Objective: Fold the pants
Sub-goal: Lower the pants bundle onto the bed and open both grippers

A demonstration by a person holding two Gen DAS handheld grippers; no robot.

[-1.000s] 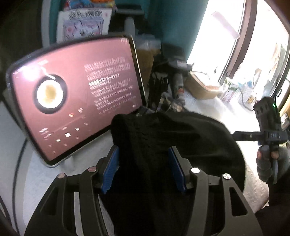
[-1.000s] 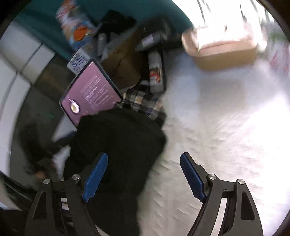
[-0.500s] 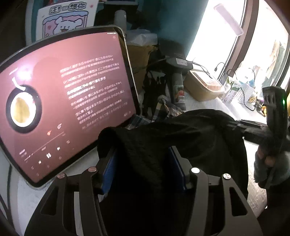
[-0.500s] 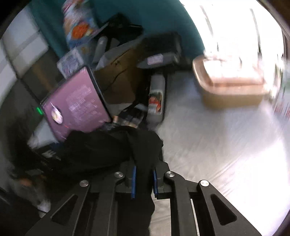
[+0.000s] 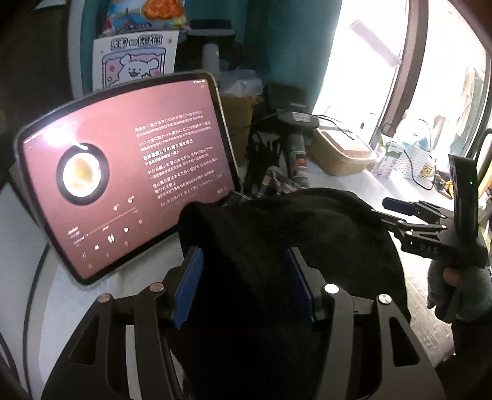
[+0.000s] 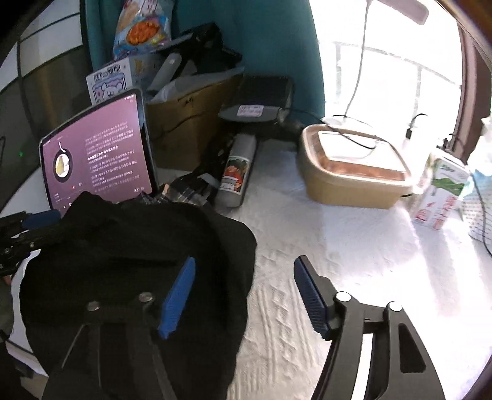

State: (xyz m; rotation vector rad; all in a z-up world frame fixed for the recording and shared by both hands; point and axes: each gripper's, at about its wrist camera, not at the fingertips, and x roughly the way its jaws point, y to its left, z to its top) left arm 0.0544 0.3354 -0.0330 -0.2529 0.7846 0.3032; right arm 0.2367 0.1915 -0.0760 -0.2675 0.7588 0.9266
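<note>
Half a second earlier clamped on the bunched black fabric pants (image 6: 129, 264), the right gripper (image 6: 243, 295) had just opened and released them onto the white textured cloth (image 6: 353, 255), suggesting one fold placed, while the left gripper (image 5: 246, 283) gripped the pile.

A tablet (image 5: 123, 178) with a lit pink screen stands tilted at the left of the frame. Behind it, upper left, a card (image 5: 135, 61) shows a cartoon bear, with a snack bag (image 6: 141, 27) above. A cardboard box (image 6: 187, 123) sits right of the tablet. A can (image 6: 236, 172) lies on the white cloth (image 6: 353, 261) at centre. A tan container (image 6: 353, 163) sits upper right, a carton (image 6: 442, 190) beside it.
</note>
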